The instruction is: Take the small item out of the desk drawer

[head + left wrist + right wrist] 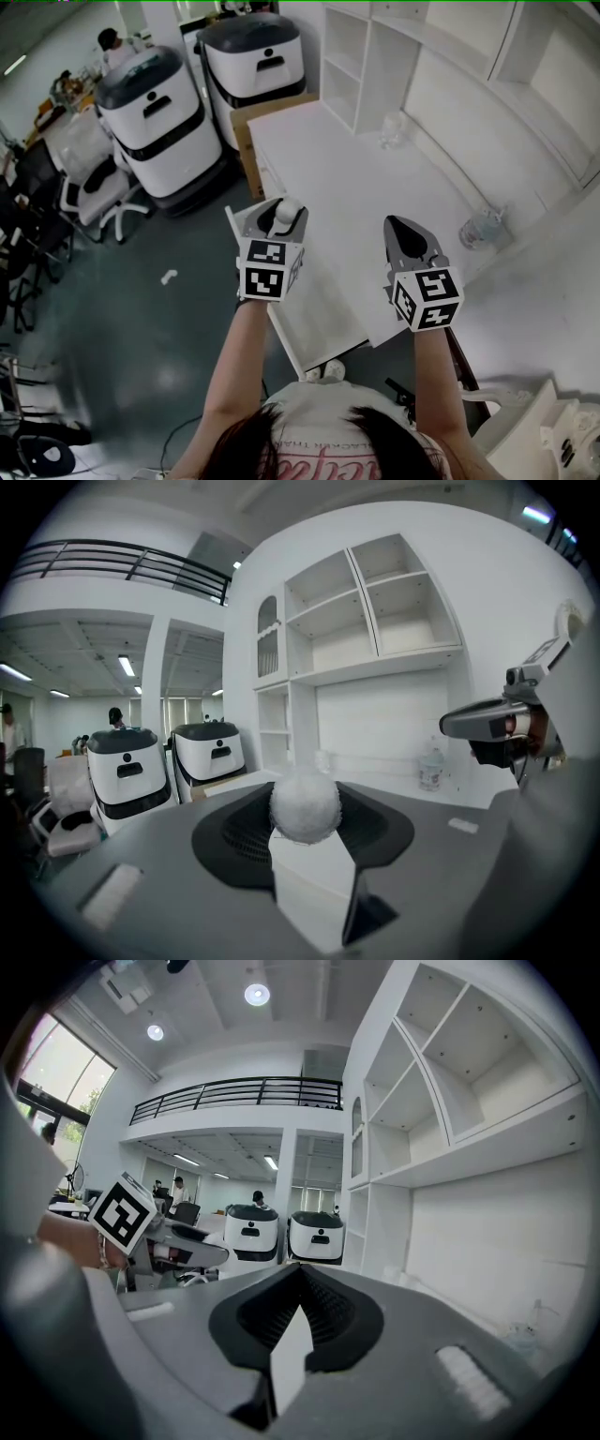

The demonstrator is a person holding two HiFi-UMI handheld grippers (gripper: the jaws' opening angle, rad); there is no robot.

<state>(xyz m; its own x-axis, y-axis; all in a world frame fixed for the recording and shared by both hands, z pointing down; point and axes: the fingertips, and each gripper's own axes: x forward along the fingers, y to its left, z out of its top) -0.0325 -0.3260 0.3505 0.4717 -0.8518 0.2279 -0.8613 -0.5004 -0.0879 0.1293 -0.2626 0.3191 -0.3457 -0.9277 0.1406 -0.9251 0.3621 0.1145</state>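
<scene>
A small white fuzzy ball sits pinched between the jaws of the left gripper, right at their tips, with dark ribbed pads pressing it from both sides. The ball is lifted in the air, over the near left corner of a white desk and above what looks like a pulled-out white drawer below the desk's edge. There is one ball. It is round, so it has no long axis and points no particular way.

There are two grippers, each carrying a cube with black and white square markers and each held on an outstretched arm. The right gripper is level beside the left, apart from it, over the desk's near edge. Its jaws are pressed together with nothing between them.

On the desk stand one clear plastic bottle at the right and one small clear item farther back, too small to name. Beyond the desk's far left corner are one cardboard box and two white and black wheeled machines, side by side.
</scene>
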